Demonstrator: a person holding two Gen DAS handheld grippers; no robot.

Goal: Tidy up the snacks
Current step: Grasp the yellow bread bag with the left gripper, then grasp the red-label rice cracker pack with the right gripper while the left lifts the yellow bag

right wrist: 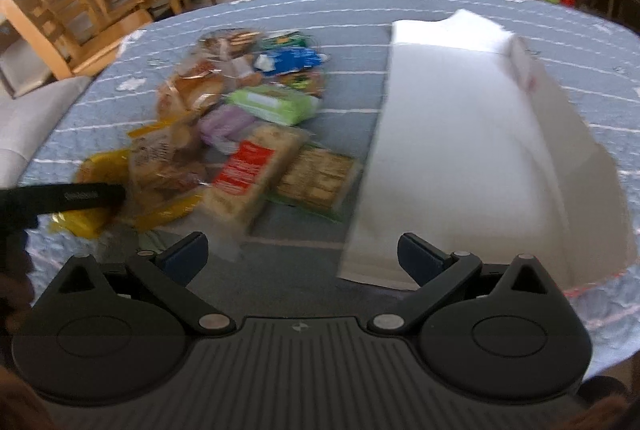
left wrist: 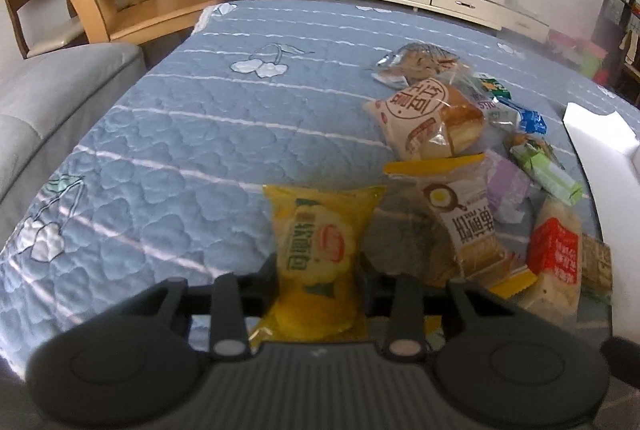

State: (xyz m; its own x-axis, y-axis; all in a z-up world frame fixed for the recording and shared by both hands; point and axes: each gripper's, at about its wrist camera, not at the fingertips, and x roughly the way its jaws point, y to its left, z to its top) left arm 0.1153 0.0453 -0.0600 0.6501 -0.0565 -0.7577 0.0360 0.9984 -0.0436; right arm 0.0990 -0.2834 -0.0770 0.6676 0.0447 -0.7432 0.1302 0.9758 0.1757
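The left claw (left wrist: 318,270) is clamped on a yellow bread packet (left wrist: 320,250), its two fingers pressing the packet's sides, with the packet standing upright between them over the blue quilted bench (left wrist: 192,134). Just right of that claw, a yellow-edged toast bag (left wrist: 460,214) leans against the pile. Beyond it lies a red bean bun bag (left wrist: 424,118), and farther off a clear bag of brown pastries (left wrist: 416,64). Farther right of the claw sit a purple packet (left wrist: 506,186), a green wafer packet (left wrist: 548,172), a blue packet (left wrist: 524,118) and a red-labelled cracker pack (left wrist: 554,258).

In the right wrist view, the left claw shows as a dark bar at the far left, touching the yellow packet there. The right claw (right wrist: 302,250) hangs wide open and holds nothing, above bare quilt. Ahead and to its left lies the snack pile, with the red-labelled cracker pack nearest and a clear pack of square crackers (right wrist: 316,178) just beside it. Ahead and to the right of the open claw stands a white box (right wrist: 460,134), its near edge close to the claw's right finger. The view is blurred, so small print is unreadable.
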